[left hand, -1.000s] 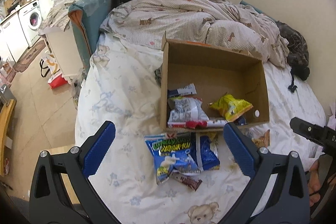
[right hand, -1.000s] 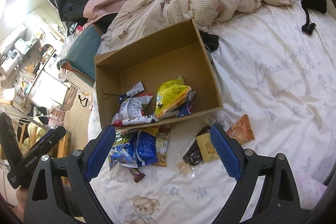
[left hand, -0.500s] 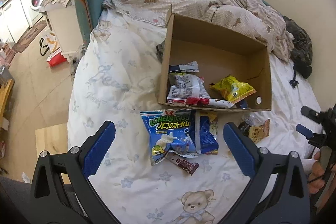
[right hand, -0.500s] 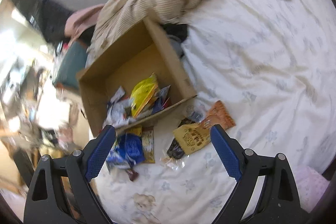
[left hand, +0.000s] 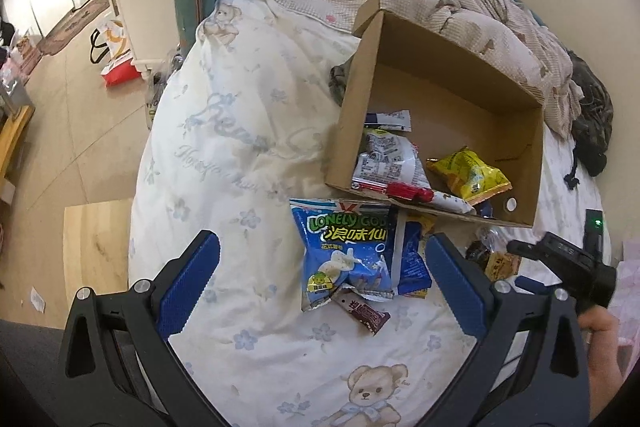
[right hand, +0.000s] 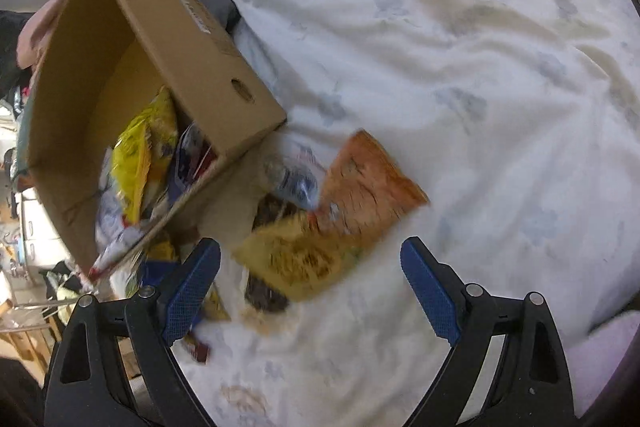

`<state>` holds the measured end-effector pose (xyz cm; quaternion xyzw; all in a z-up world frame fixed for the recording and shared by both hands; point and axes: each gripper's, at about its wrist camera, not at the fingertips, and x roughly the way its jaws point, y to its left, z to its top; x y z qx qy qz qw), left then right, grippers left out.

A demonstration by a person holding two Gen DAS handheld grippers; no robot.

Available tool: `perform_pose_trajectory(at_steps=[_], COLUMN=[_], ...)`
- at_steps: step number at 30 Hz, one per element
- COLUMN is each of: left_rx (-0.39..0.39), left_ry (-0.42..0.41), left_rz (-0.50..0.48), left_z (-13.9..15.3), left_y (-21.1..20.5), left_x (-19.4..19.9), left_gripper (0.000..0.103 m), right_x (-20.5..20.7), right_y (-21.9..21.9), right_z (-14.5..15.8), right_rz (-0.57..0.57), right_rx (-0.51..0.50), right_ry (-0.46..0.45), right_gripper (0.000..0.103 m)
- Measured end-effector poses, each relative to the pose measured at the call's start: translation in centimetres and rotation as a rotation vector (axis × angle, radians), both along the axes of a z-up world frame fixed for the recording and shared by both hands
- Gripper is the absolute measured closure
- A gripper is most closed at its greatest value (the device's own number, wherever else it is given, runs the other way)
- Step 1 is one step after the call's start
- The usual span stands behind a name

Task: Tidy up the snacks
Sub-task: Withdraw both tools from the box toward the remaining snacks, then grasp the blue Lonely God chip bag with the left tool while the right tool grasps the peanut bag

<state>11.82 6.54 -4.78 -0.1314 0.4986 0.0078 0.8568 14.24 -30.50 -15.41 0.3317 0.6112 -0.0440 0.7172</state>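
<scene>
**Both claws spread and empty above the loose snacks**

Your left gripper (left hand: 322,277) hangs over the bed sheet (left hand: 240,155) with its jaws wide apart and nothing between the blue pads (left hand: 188,283). Nearest to it, at about 1 o'clock from the gap, lies a small brown chocolate bar (left hand: 366,313), touching the lower edge of the blue Lonely God bag (left hand: 344,251). That bag lies flat on the sheet at 12 o'clock, partly covering a darker blue packet (left hand: 412,259) on its 3 o'clock side. Beyond them at 12 to 1 o'clock stands the cardboard box (left hand: 352,115), open at the top, with a white printed bag (left hand: 386,163), a red-ended stick pack (left hand: 412,191) and a yellow bag (left hand: 468,175) inside. At 3 o'clock your other tool's dark body shows, with a hand (left hand: 604,351) beneath it.

Your right gripper (right hand: 310,285) is also spread wide, clamped on nothing. This view is blurred. Just ahead at 12 o'clock, between the pad tips, lies a yellow packet (right hand: 296,259) over a dark wrapper (right hand: 264,295); an orange packet (right hand: 368,187) lies beyond it at 1 o'clock, touching it. The box corner (right hand: 240,95) stands at 11 o'clock, the yellow bag (right hand: 140,151) inside.
</scene>
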Motion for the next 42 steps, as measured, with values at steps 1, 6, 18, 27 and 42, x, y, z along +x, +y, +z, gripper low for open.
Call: perform_pose_trajectory(at_steps=[1,6,18,27,42], left_rx=[0.0,0.008,0.027,0.013,0.079], left_ry=[0.0,0.001,0.011,0.107,0.275], left_rz=[0.003,0.014,0.045,0.021,-0.148], left_z=[0.0,-0.1,-0.1,-2.8,-9.3], left_y=[0.1,0.3,0.9,0.2,-5.9], left_x=[0.0,0.1,0.2,0.9,4.9], left_gripper=[0.001,0.002,0.002,0.002,0.002], right_x=[0.3,0.5,-4.7,-5.9,-4.5], right_y=[0.1,0.2,-0.6,4.6,4.2], right_z=[-0.4,-2.2,2.0,8.5,6.4], right_rz=[-0.01,-0.023,0.027,0.207,0.183], right_rx=[0.003,-0.048,-0.002,0.06,0.102], right_ry=[0.005,0.06,-0.047,-0.329,-0.282], right_gripper=[0.009,0.04,0.071,0.071,0.071])
